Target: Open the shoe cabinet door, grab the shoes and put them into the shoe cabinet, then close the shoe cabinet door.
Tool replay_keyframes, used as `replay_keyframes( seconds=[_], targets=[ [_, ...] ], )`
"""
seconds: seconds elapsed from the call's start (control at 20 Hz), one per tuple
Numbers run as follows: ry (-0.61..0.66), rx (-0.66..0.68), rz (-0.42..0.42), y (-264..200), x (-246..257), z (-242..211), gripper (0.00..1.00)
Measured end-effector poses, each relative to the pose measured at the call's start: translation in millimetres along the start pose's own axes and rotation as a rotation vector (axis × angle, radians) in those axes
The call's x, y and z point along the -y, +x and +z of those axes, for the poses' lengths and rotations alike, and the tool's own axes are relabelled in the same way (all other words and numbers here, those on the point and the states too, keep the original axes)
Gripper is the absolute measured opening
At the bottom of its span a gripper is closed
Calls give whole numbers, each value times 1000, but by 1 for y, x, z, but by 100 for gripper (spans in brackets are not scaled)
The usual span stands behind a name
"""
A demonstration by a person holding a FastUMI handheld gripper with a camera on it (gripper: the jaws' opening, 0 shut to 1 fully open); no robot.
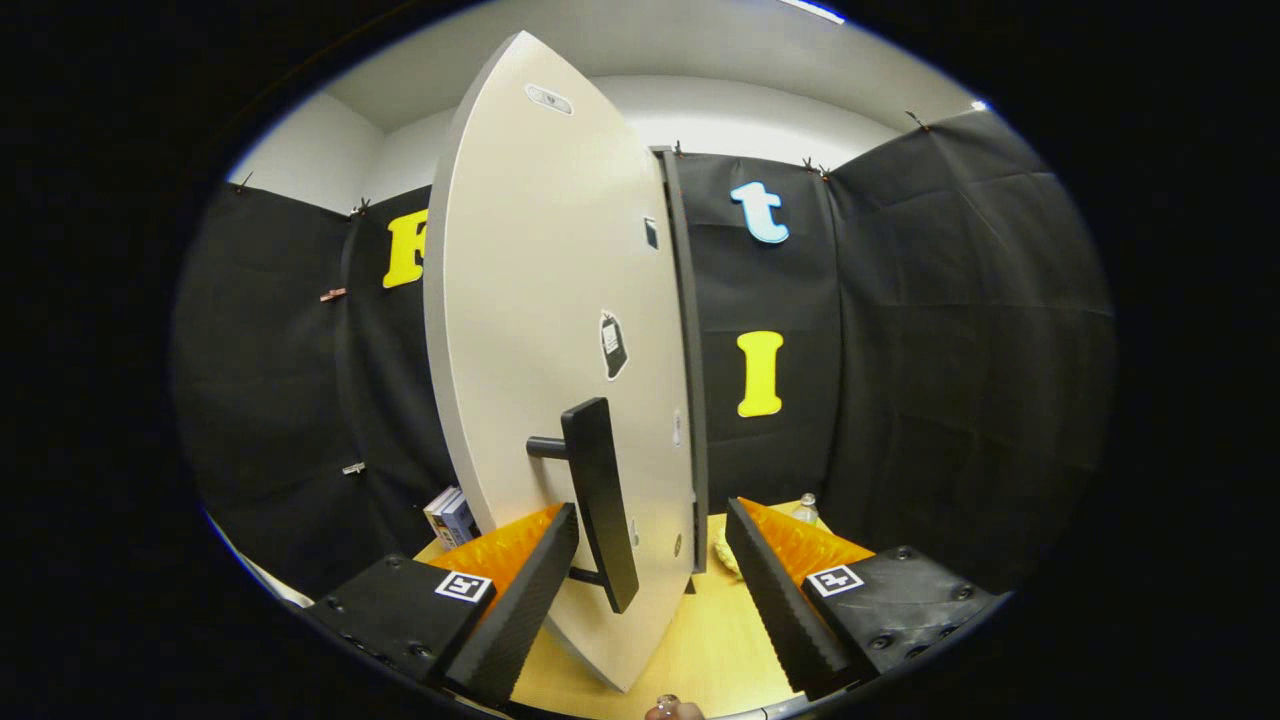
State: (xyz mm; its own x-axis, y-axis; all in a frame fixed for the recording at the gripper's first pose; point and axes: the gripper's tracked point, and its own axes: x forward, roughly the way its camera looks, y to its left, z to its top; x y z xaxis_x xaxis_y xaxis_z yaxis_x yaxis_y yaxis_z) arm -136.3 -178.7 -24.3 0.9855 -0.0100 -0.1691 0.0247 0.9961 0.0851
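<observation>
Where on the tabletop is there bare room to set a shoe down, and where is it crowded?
Bare wood shows on the table between the open jaws of the gripper, right of the door's lower edge. It is crowded around the black handle, beside the left jaw, and by the books left of the door.

Gripper point(652, 560) fingers spread wide, not gripping, straddling the dark bar handle point(600, 500) of the pale shoe cabinet door point(540, 300), which stands ajar on a wooden table point(700, 650), books point(452, 517) left of it.

pale grey cabinet door point(540, 330) with a black handle point(600, 500), over a light wooden table point(715, 640).
</observation>
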Motion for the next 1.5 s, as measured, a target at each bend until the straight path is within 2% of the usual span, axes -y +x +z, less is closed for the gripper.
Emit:
replay_keyframes(
  seconds=[0.3, 0.7, 1.05, 1.5],
  targets=[
    [4, -11, 47, 35, -65, -13, 98],
    [-31, 14, 167, 62, -130, -9, 100],
    [-60, 22, 235, 63, -145, -7, 100],
    [-81, 21, 224, 59, -138, -6, 100]
  ],
)
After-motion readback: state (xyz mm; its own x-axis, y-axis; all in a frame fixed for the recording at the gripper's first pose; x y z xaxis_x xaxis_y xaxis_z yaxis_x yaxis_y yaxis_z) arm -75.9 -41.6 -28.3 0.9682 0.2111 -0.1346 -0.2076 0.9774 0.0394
